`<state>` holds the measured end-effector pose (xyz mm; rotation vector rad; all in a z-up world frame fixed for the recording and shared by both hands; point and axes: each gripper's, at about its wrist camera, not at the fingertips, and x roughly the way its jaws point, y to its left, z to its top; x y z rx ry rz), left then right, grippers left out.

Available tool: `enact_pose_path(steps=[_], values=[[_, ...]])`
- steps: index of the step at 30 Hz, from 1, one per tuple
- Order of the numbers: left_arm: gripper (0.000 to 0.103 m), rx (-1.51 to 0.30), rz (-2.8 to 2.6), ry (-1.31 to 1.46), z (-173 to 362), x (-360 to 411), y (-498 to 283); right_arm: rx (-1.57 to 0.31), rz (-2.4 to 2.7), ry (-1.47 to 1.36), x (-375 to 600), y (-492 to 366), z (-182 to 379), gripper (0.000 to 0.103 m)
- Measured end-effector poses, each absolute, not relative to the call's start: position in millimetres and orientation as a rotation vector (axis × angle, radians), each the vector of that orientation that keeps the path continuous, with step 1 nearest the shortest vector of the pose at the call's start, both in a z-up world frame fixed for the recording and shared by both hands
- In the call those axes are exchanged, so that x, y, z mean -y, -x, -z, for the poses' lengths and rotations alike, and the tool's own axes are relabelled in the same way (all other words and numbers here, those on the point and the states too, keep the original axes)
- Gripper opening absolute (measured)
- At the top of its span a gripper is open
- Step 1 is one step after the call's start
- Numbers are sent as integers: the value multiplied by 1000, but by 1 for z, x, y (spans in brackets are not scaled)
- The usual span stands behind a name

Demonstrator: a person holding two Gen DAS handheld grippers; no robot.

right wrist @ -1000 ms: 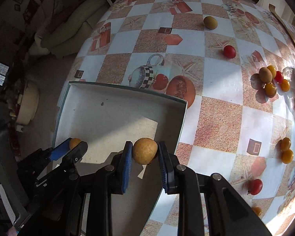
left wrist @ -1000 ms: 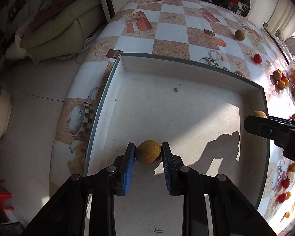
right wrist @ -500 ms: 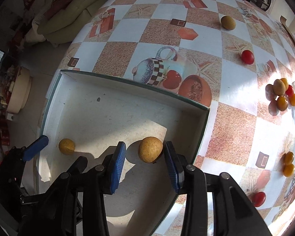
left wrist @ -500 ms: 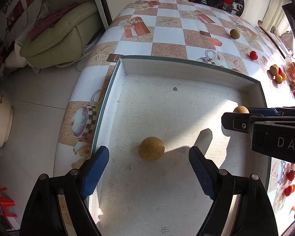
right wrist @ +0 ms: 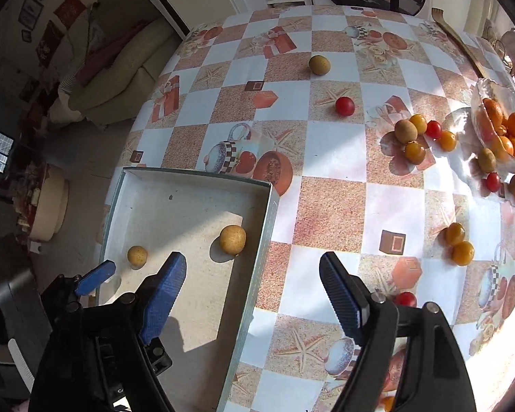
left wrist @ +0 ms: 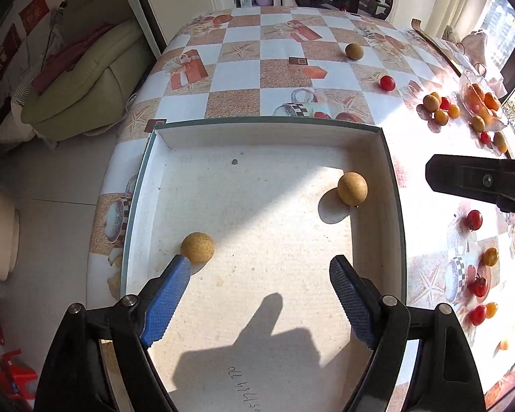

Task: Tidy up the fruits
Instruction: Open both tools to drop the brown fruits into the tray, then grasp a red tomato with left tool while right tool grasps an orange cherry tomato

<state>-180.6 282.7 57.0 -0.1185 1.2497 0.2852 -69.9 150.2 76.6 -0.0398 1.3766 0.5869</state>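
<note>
Your left hand-held gripper [left wrist: 260,271] is wide apart and empty. Your right hand-held gripper [right wrist: 252,271] has just opened, empty too. Both brown fruits [left wrist: 352,188] [left wrist: 197,248] lie in the tray [left wrist: 264,129], one near each side wall.

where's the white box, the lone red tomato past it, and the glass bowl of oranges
white box [right wrist: 188,173], right wrist view, far wall's rim
red tomato [right wrist: 344,106], right wrist view, middle of fruit
glass bowl [right wrist: 481,98], right wrist view, near rim
</note>
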Motion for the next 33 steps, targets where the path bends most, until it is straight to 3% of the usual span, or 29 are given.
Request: enact_pose_path(steps=[13,21,27,30,33], values=[[84,-1233,-52,60,-71,-171,129,-1398,-254,40,5,53,-53,83],[84,-1258,32,30,-48,-122,104,-1414,-259,-4,29,30,-39,82],[84,-1267,34,25,-34,-109,95,-1451,-323,-42,23,15,-27,65],[84,-1262,28,30,-30,-105,92,-1459,-348,-33,19,12,-22,61],[73,-1262,23,32,-27,-101,88,-1442,-371,-17,15,11,-22,59]])
